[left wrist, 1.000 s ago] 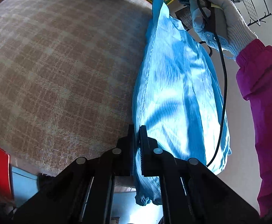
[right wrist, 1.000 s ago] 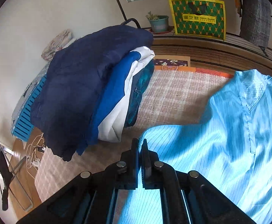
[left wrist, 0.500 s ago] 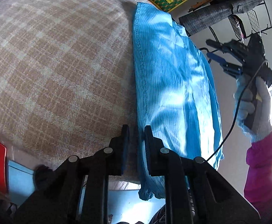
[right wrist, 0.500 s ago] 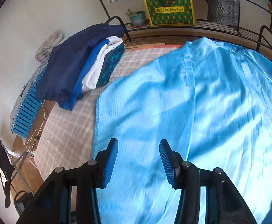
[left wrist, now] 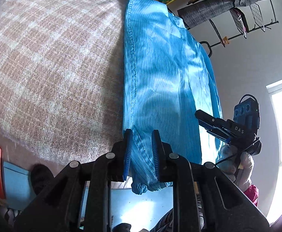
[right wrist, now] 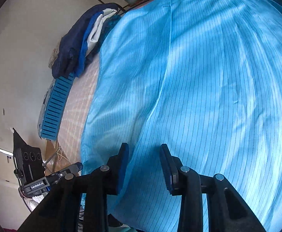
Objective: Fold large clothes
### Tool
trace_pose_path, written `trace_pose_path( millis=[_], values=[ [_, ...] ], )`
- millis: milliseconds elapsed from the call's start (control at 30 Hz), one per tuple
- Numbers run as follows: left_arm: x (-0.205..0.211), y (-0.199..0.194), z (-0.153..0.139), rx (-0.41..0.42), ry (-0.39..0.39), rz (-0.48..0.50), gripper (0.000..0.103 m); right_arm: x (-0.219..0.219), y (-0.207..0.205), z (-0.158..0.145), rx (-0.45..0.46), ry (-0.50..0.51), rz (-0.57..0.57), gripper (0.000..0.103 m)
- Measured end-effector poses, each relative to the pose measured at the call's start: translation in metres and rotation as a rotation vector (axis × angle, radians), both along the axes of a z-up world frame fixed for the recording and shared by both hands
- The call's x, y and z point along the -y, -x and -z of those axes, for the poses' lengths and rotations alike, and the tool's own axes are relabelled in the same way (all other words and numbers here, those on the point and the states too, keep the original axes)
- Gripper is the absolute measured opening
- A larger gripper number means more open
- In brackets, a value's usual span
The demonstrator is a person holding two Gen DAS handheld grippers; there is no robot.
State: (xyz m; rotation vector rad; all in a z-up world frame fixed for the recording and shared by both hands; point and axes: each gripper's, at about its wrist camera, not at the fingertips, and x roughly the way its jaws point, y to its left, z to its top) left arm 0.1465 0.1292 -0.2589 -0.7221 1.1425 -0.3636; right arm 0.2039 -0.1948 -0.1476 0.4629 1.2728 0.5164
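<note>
Roughly at an early stage: the blue garment (left wrist: 160, 73) lies spread lengthwise on the bed (left wrist: 44, 67), which is covered by a checked blanket. Its long stitched edge runs straight and its collar end points toward the far side. It looks laid out or folded once along its length; which of these, the pictures do not settle. No crosswise fold is visible, so most of the folding seems left.

The left claw (left wrist: 141, 147) sits at the near hem corner. Its jaws stand a little apart and are opening, with a bunched bit of hem between them. The blue pads (left wrist: 127, 150) do not seem to press the cloth, so it reads as letting go, not holding.

The right claw (right wrist: 143, 166) hovers over the broad middle of the garment, near its near edge. Its jaws are fairly narrow and closing, with cloth under and between them, but the pads are not yet pinching anything visible. In the left wrist view it shows at the garment's right edge, held by a gloved hand (left wrist: 237, 160).

A stack of folded clothes (right wrist: 82, 42) sits at the far end of the bed, so likely some items are already done. A clothes rack (left wrist: 237, 9) stands beyond.
</note>
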Motion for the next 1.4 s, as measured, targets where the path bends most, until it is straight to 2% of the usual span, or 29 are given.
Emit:
trace_pose_path(
  millis=[100,167,233,300,467,533,567,600,633,733,833,967,1167,1300,1400],
  values=[
    [-0.002,-0.001,0.002,-0.014,0.016,-0.016,0.019,-0.010,0.008,-0.001,0.016,-0.029,-0.039,0.000],
    [-0.001,0.000,0.001,-0.013,0.009,-0.025,0.019,-0.011,0.013,-0.005,0.037,-0.019,-0.037,0.000],
    [-0.001,0.001,0.000,-0.013,0.004,-0.035,0.024,-0.007,0.024,-0.009,0.055,-0.030,-0.032,0.000],
    [-0.004,0.006,0.000,-0.016,0.008,-0.052,0.045,-0.001,0.037,-0.011,0.051,-0.035,-0.023,0.000],
    [-0.005,0.021,0.003,-0.017,0.023,-0.062,0.046,-0.003,0.056,-0.009,0.080,0.052,-0.044,0.000],
    [-0.001,0.024,0.004,-0.024,0.027,-0.048,0.046,-0.004,0.049,-0.007,0.072,0.038,-0.012,0.005],
    [0.000,0.027,0.004,-0.026,0.027,-0.040,0.046,-0.004,0.047,-0.008,0.073,0.043,-0.003,0.012],
    [0.001,0.031,0.004,-0.024,0.031,-0.035,0.046,-0.004,0.046,-0.012,0.085,0.072,0.006,0.031],
    [0.002,0.036,0.003,-0.019,0.035,-0.028,0.046,-0.003,0.047,-0.016,0.109,0.107,0.015,0.034],
    [-0.001,0.046,0.004,-0.025,0.035,-0.022,0.046,-0.002,0.054,-0.032,0.167,0.147,0.013,0.034],
    [-0.002,0.049,0.010,-0.037,0.047,-0.022,0.046,-0.007,0.060,-0.045,0.220,0.118,-0.013,0.034],
    [0.001,0.049,0.020,-0.058,0.085,-0.021,0.046,-0.022,0.060,-0.040,0.206,0.135,-0.070,0.033],
    [0.017,0.047,0.028,-0.078,0.117,0.023,0.046,-0.039,0.054,-0.015,0.153,0.183,-0.109,0.032],
    [0.026,0.051,0.018,-0.055,0.118,0.058,0.031,-0.042,0.054,-0.007,0.135,0.201,-0.126,0.032],
    [0.024,0.053,0.008,-0.037,0.152,0.055,0.030,-0.041,0.053,-0.005,0.130,0.203,-0.126,0.033]
  ],
)
